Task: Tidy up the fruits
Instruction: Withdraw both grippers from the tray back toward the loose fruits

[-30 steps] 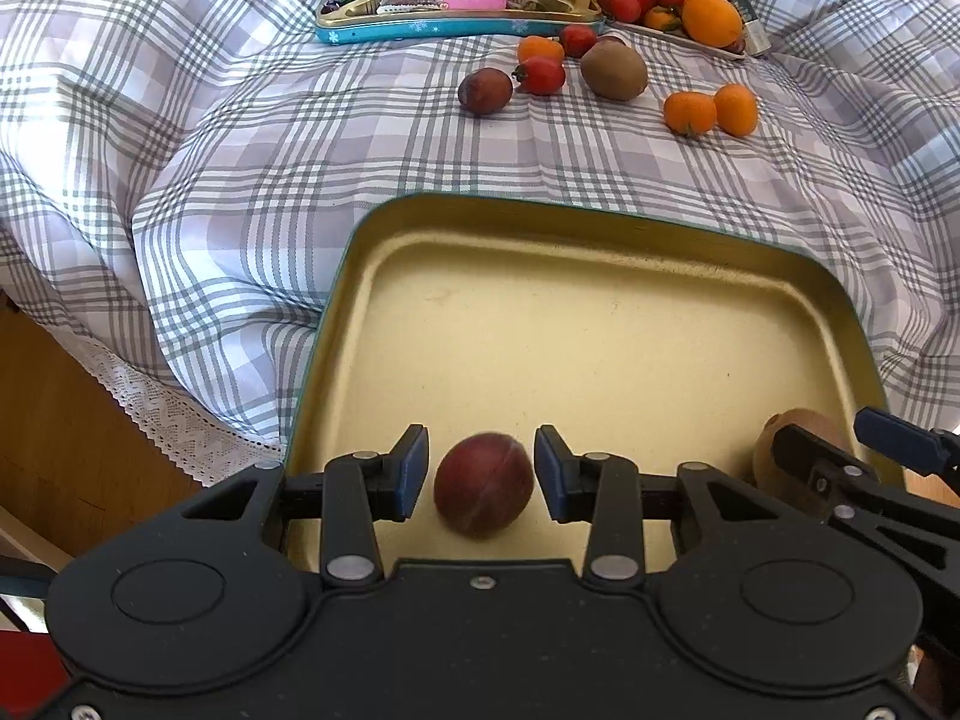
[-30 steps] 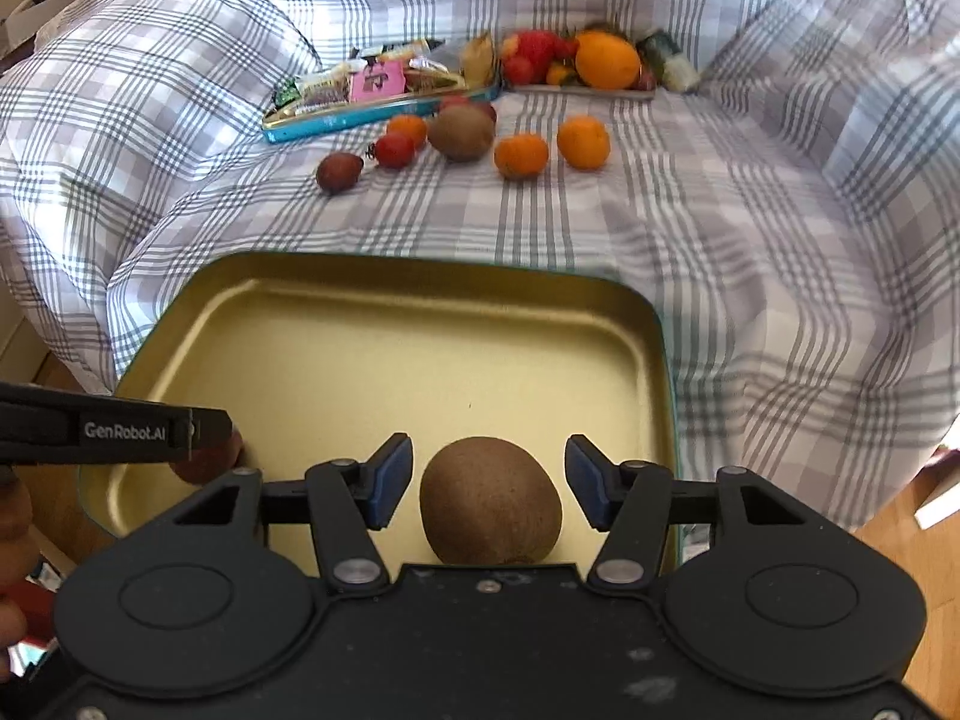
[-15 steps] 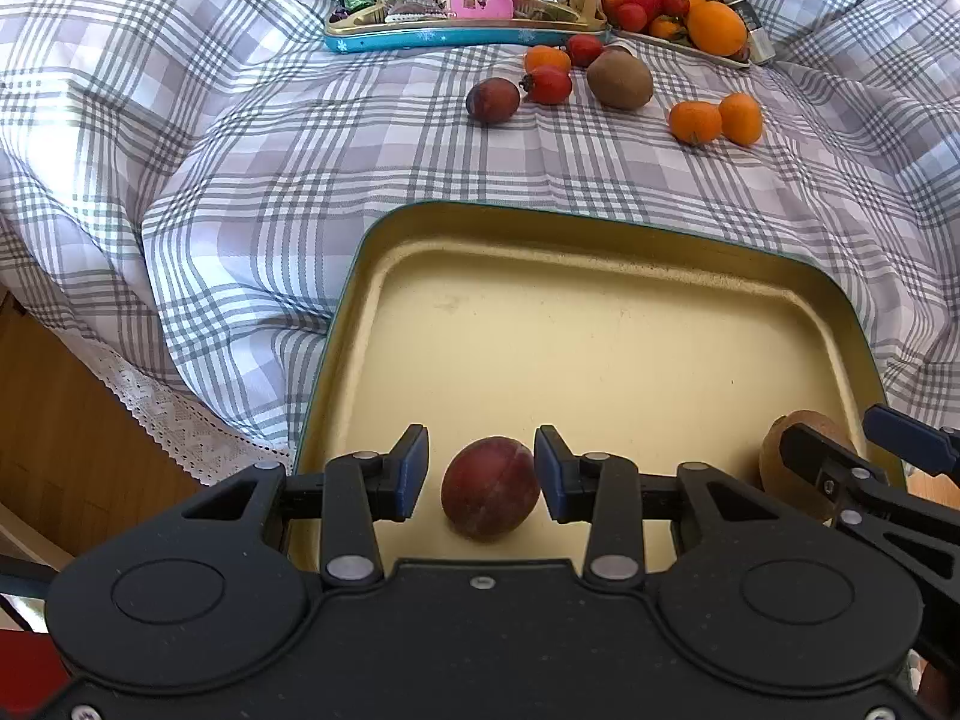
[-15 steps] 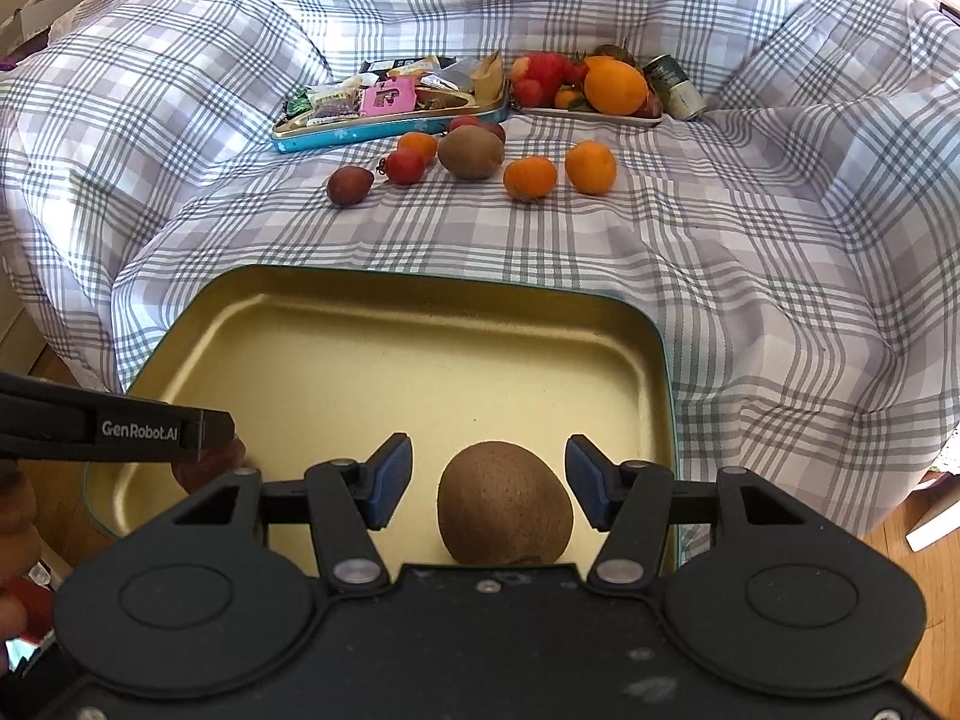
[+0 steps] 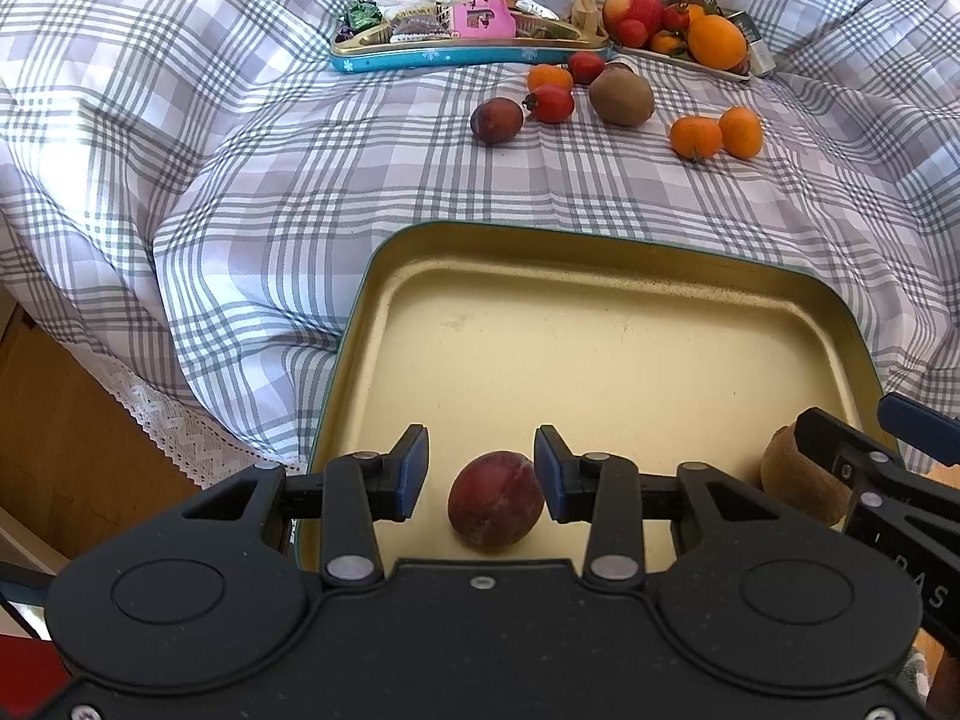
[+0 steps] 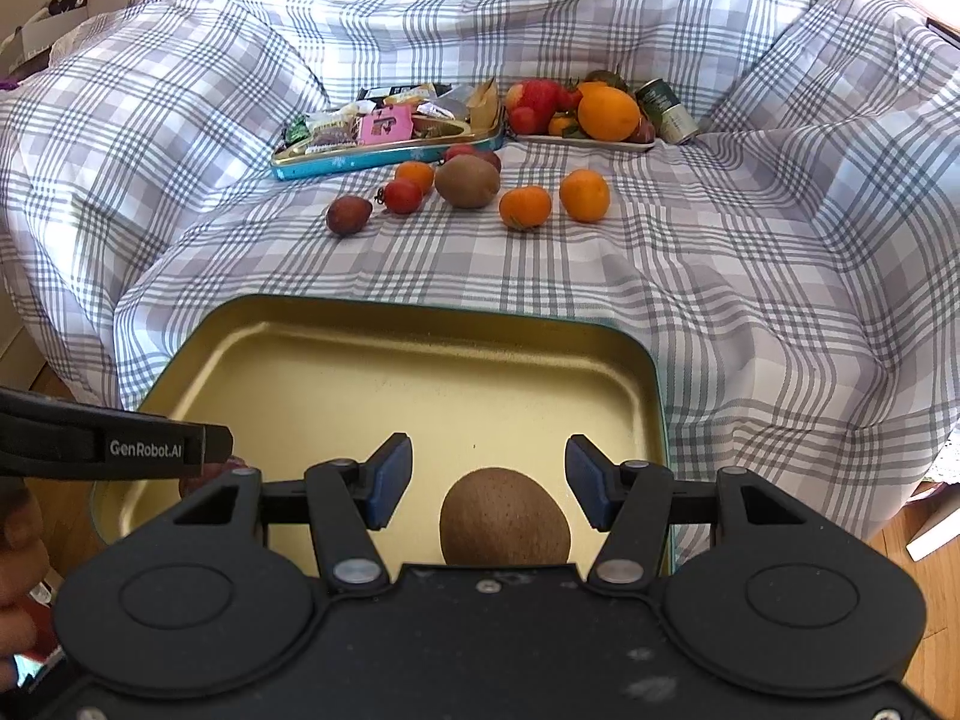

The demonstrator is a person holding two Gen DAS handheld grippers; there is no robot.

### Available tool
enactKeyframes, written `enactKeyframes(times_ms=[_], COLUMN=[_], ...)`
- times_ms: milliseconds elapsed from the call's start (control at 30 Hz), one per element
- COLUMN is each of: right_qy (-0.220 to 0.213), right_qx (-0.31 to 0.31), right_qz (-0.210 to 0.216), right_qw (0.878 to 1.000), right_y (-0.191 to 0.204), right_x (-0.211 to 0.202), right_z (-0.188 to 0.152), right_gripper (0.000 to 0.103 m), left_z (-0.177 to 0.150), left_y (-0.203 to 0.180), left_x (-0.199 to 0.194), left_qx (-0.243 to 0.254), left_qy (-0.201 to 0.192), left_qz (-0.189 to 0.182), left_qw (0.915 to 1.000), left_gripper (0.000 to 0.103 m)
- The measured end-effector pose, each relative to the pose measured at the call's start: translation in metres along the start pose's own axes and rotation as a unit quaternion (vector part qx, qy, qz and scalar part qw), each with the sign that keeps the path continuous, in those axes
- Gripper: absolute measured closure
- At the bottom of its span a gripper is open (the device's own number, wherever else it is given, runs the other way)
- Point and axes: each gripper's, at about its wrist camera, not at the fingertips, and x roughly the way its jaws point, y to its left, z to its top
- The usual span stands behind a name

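Both claws stand parted, gripping nothing: left gripper (image 5: 480, 471) brackets a smooth dark-red plum (image 5: 495, 501), its right pad close beside the skin, while right gripper (image 6: 489, 480) flanks a fuzzy oval kiwi (image 6: 504, 522) with clear gaps. Each fruit lies in the shallow gold metal tray (image 5: 600, 252) (rounded corners, teal rim) on soft checked cloth (image 5: 240, 180).

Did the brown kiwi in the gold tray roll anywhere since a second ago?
No. The kiwi sits in the same near-right spot by the tray's right rim, between the right gripper's open jaws.
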Motion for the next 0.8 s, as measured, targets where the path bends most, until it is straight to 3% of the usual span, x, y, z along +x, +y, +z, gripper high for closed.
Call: enactKeyframes(times_ms=[400, 800], right_qy=[0.012, 0.014], right_qx=[0.031, 0.049], right_qz=[-0.004, 0.002], right_qw=[0.999, 0.999], right_y=[-0.003, -0.005], right_x=[-0.001, 0.001], right_z=[0.010, 0.026], right_gripper=[0.042, 0.041], left_z=[0.004, 0.024], left_y=[0.001, 0.017], left_x=[-0.004, -0.010], left_qx=[0.006, 0.007], left_qy=[-0.020, -0.065], left_qz=[0.013, 0.035], left_qw=[0.9997, 0.9972], left_gripper=[0.056, 0.056])
